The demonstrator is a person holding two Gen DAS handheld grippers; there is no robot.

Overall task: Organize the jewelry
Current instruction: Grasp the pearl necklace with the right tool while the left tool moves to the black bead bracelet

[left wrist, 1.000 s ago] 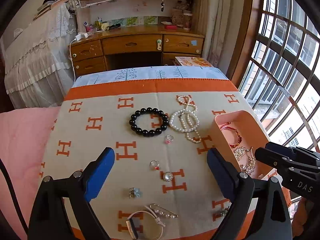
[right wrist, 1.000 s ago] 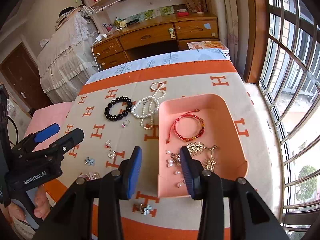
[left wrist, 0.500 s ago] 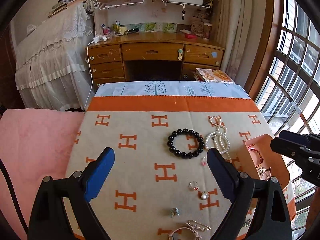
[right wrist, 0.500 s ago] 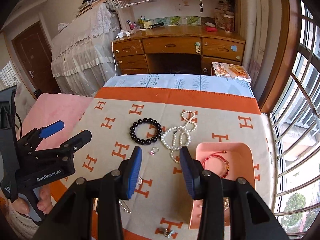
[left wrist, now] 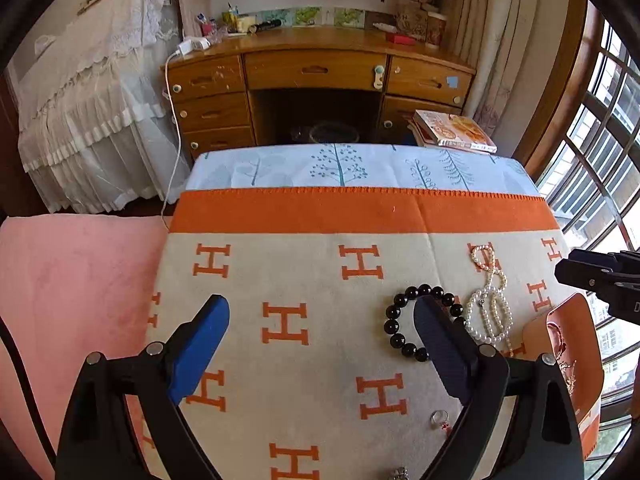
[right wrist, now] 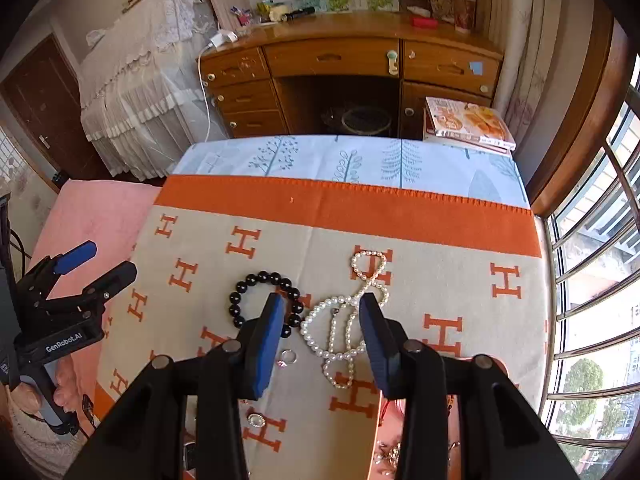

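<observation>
On the beige cloth with orange H marks (left wrist: pixel 320 360) lie a black bead bracelet (left wrist: pixel 394 328) and a white pearl necklace (left wrist: pixel 490 312). A small ring (left wrist: pixel 439 418) lies nearer. The pink tray (left wrist: pixel 576 320) holds jewellery at the right edge. My left gripper (left wrist: pixel 322 312) hangs wide open and empty over bare cloth, left of the bracelet. My right gripper (right wrist: pixel 320 304) is open above the pearl necklace (right wrist: pixel 340 320), with nothing between its pads. The bracelet (right wrist: pixel 240 292) is just left of it, and a ring (right wrist: pixel 289 357) lies below. The tray (right wrist: pixel 386 424) is mostly hidden behind the right finger.
A wooden desk with drawers (left wrist: pixel 316 72) stands beyond the table's far edge, with a stack of books (left wrist: pixel 456 130) beside it. Window bars (right wrist: pixel 592 280) line the right. A pink blanket (left wrist: pixel 72 280) lies left. A hand (right wrist: pixel 60 384) holds the left gripper (right wrist: pixel 106 260).
Both grippers travelled toward the table's far end and leftward. The right one left the tray and now hovers over the pearls. The jaw openings look unchanged.
</observation>
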